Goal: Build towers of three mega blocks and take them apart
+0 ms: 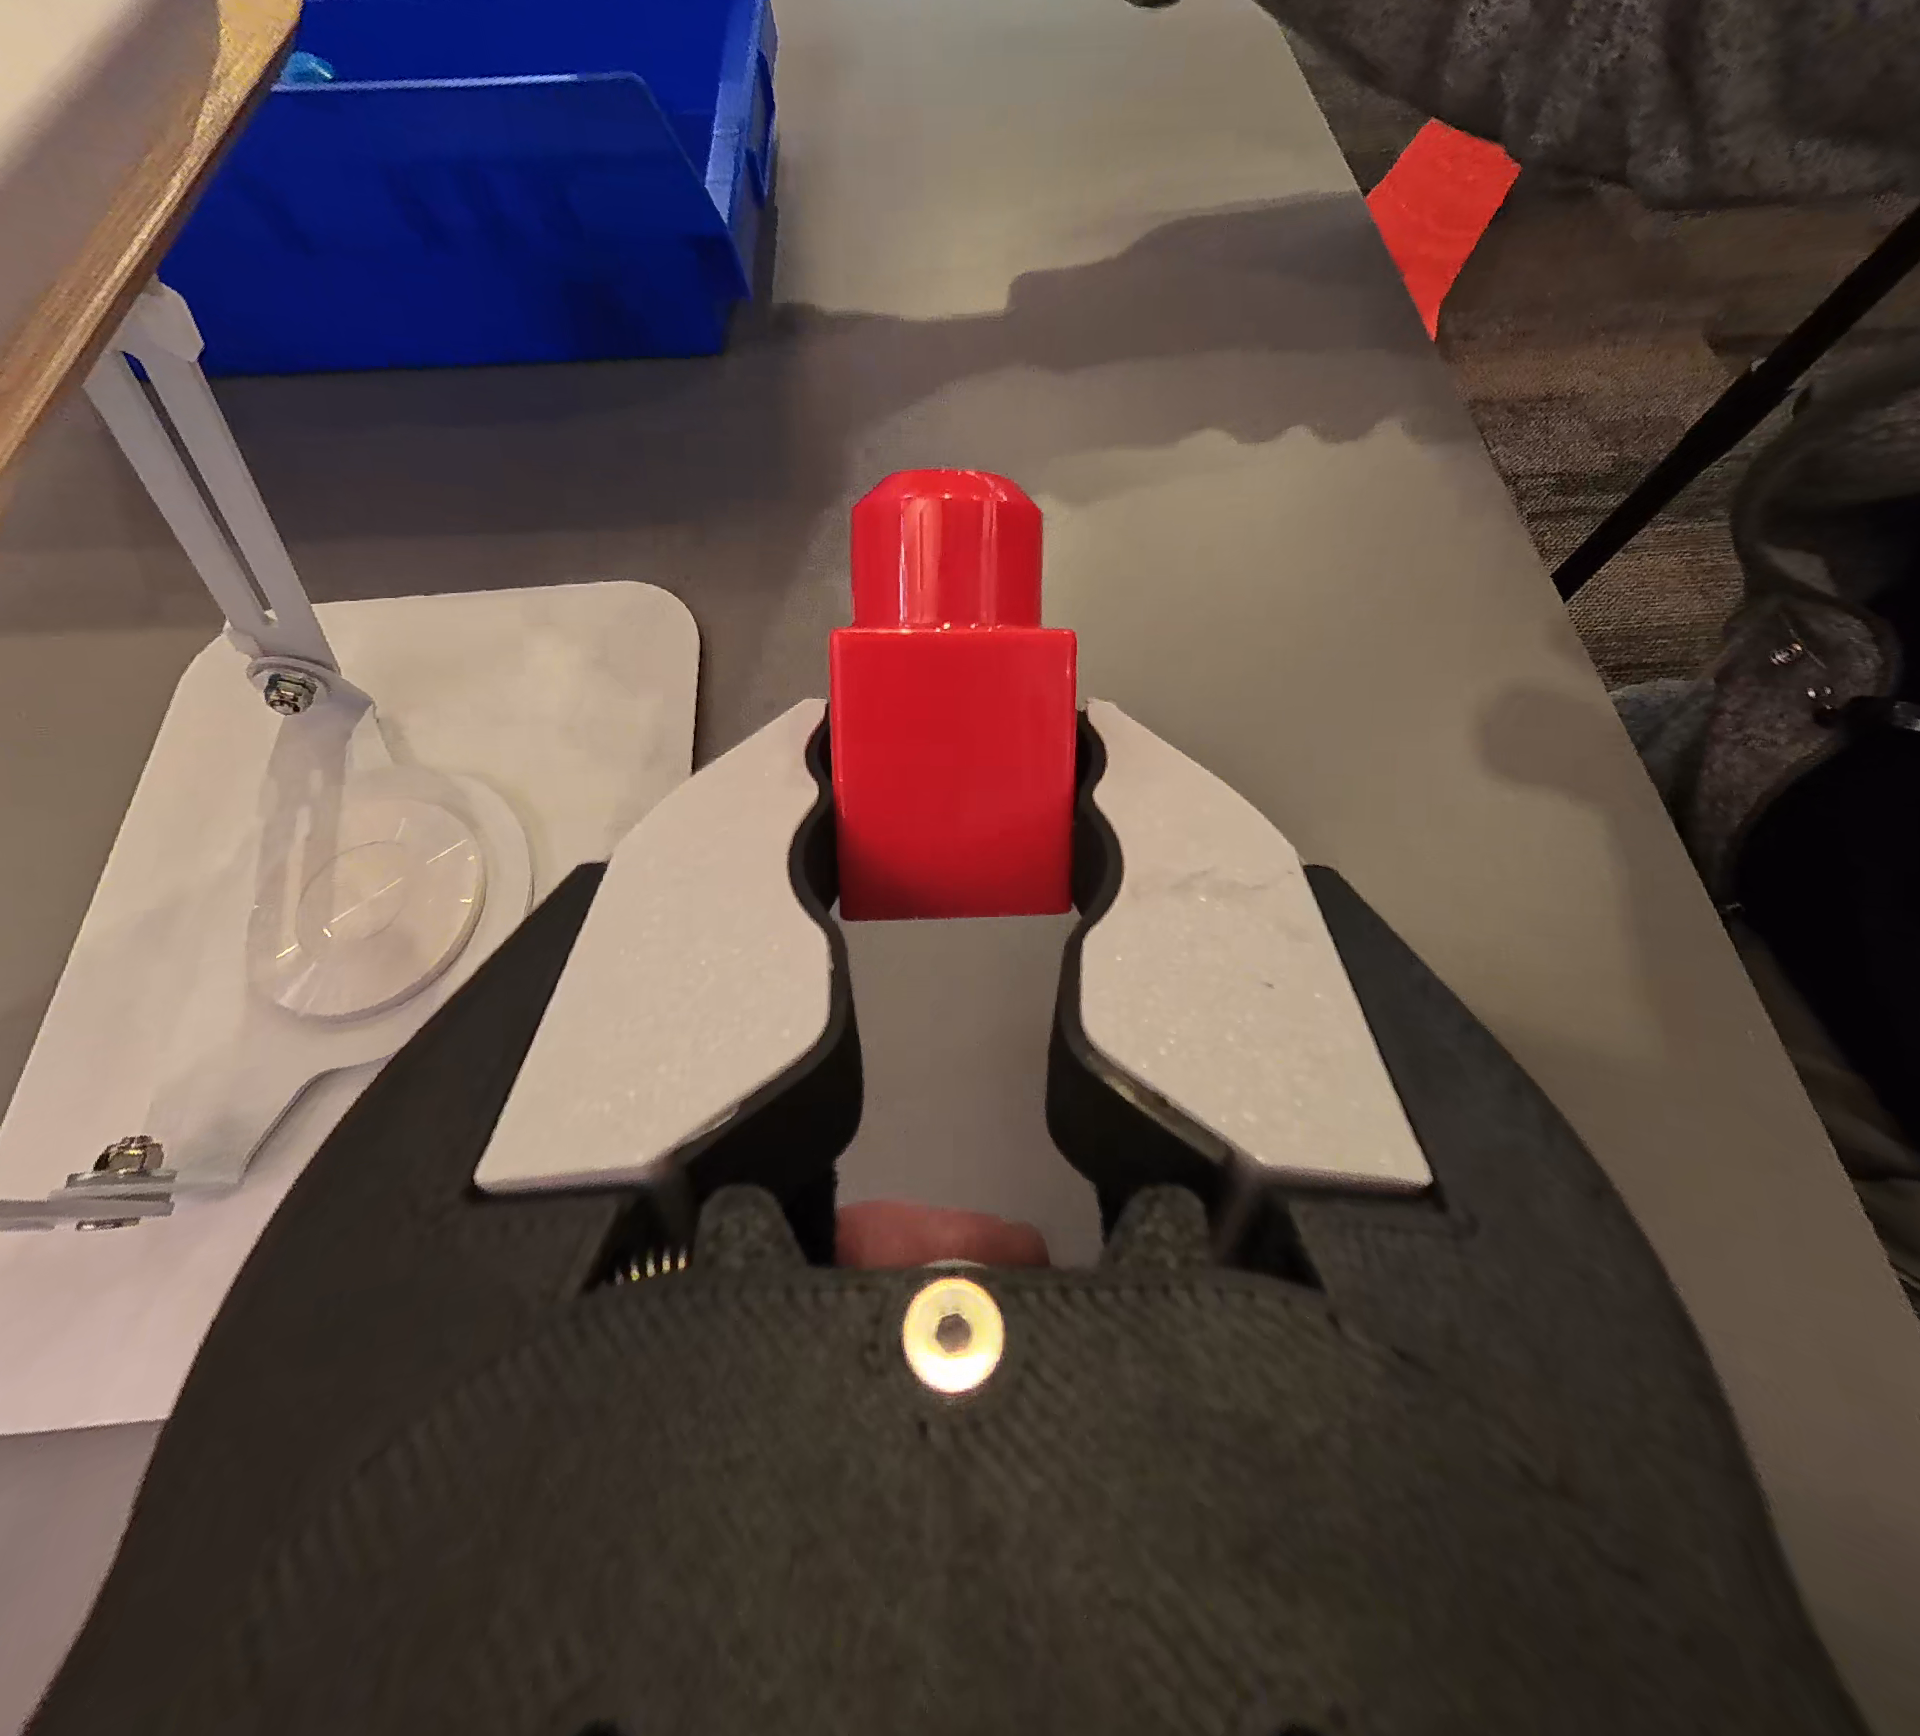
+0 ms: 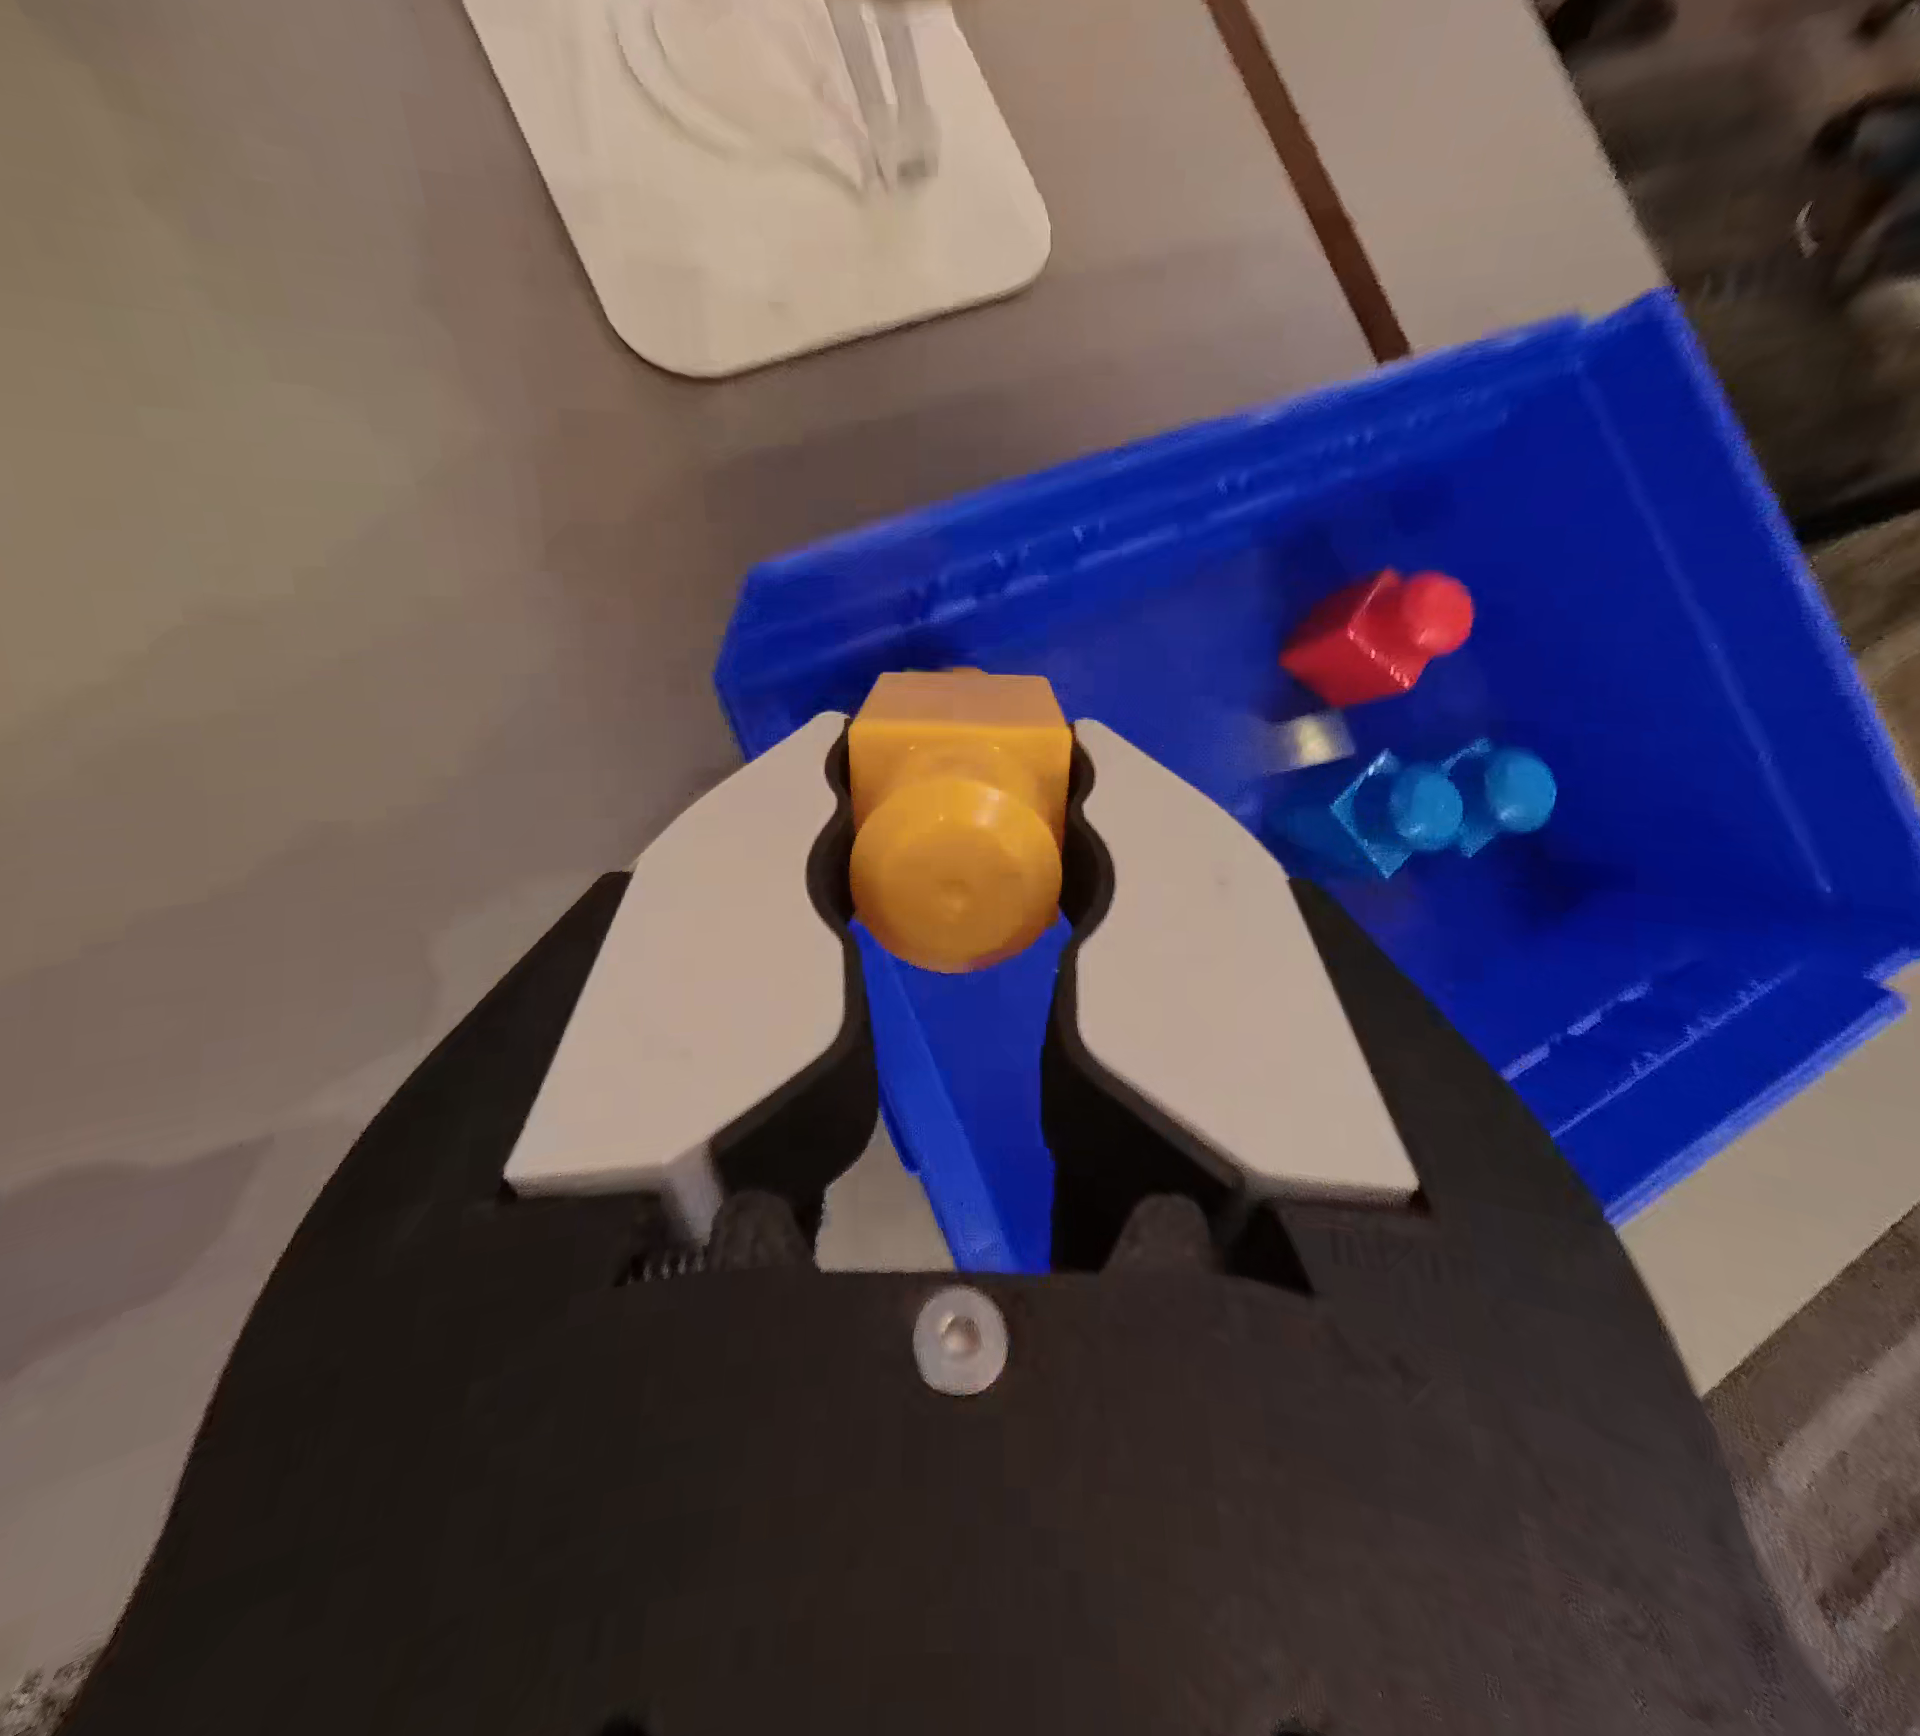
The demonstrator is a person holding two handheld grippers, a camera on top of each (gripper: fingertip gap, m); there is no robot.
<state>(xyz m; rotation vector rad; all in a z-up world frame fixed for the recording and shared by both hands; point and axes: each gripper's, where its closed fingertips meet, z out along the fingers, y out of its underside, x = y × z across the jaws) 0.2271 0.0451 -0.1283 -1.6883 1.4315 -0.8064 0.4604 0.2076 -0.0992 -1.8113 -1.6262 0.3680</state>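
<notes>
Glossy red plastic fills the left gripper [image 1: 951, 803]: a single-stud red mega block [image 1: 951, 751], stud up and upright over the matte grey table [image 1: 1195, 543], pinched between the grey pads. The right gripper [image 2: 956, 813] clamps a smooth orange single-stud block [image 2: 956, 813] by the near corner of the ribbed blue plastic bin [image 2: 1195, 481], stud toward the camera. No tower stands yet — I judge stacking barely begun. Inside the bin lie another red block [image 2: 1371, 626] and a translucent blue two-stud block [image 2: 1444, 803] — material for later.

two red blocks [image 1: 951, 772], one yellow block [image 2: 956, 813], two blue blocks [image 2: 1444, 803]
</notes>
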